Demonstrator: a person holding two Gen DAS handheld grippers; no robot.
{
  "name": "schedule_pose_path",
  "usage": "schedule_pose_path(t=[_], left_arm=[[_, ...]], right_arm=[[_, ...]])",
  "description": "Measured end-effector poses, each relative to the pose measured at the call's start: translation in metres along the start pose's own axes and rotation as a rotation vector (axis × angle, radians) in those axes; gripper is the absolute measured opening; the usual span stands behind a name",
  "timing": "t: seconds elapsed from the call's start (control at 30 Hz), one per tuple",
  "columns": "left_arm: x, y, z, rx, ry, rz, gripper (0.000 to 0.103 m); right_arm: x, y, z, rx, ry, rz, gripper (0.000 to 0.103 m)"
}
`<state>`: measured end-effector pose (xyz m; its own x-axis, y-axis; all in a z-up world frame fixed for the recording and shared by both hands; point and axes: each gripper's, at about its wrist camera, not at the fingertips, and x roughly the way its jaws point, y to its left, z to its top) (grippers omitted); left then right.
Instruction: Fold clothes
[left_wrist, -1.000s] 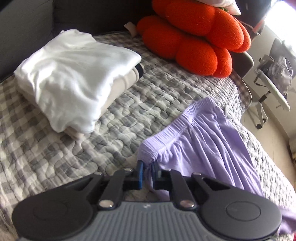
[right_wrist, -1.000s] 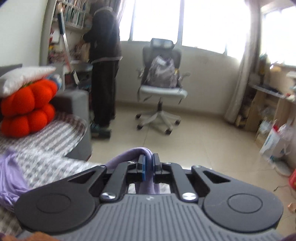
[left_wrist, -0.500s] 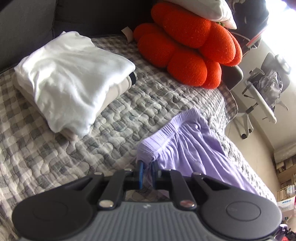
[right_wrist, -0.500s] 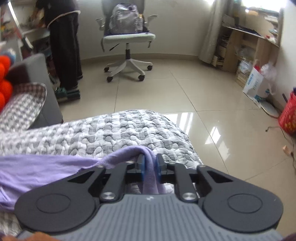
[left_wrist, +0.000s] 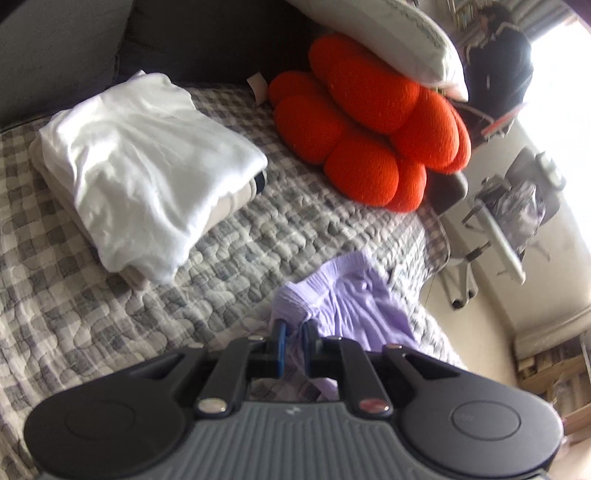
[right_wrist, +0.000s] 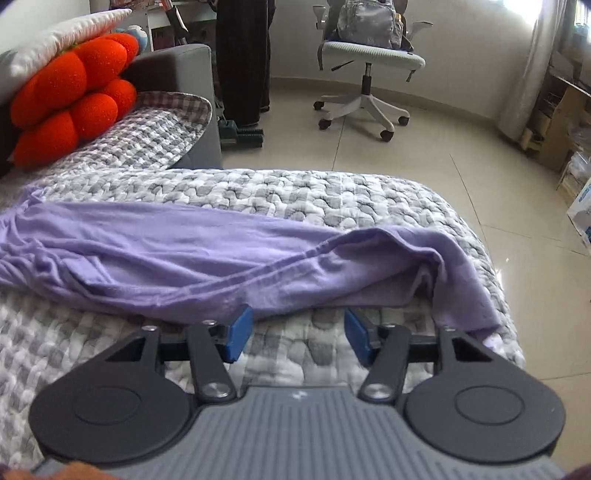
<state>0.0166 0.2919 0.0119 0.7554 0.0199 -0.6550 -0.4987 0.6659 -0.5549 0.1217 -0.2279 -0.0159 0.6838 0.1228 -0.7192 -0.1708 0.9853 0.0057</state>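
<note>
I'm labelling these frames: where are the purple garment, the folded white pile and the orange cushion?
purple garment (right_wrist: 229, 254): right wrist view, middle of the spread cloth.
folded white pile (left_wrist: 147, 162): left wrist view, top layer.
orange cushion (left_wrist: 369, 125): left wrist view, centre lobe.

Your left gripper (left_wrist: 293, 341) hides the pinched corner of the purple garment (left_wrist: 354, 299), whose near end runs under the housing. The beige clothes (left_wrist: 229, 201) lie mostly buried beneath the folded white garment (left_wrist: 147, 162). In the right view, the standing person (right_wrist: 243, 59) is cut off at the top edge.
</note>
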Motion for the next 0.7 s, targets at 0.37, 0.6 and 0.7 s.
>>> schedule_pose_path(t=[0.37, 0.6, 0.7], left_arm=[[-0.021, 0.018, 0.01, -0.162, -0.031, -0.123, 0.009], [-0.025, 0.014, 0.008, -0.18, -0.033, -0.169, 0.009], [-0.029, 0.01, 0.01, -0.183, -0.043, -0.147, 0.009]], right_arm=[[-0.053, -0.003, 0.016, 0.085, -0.232, -0.008, 0.0], [-0.054, 0.011, -0.001, 0.097, -0.101, 0.172, 0.014], [-0.045, 0.07, -0.018, -0.034, -0.018, 0.287, 0.056]])
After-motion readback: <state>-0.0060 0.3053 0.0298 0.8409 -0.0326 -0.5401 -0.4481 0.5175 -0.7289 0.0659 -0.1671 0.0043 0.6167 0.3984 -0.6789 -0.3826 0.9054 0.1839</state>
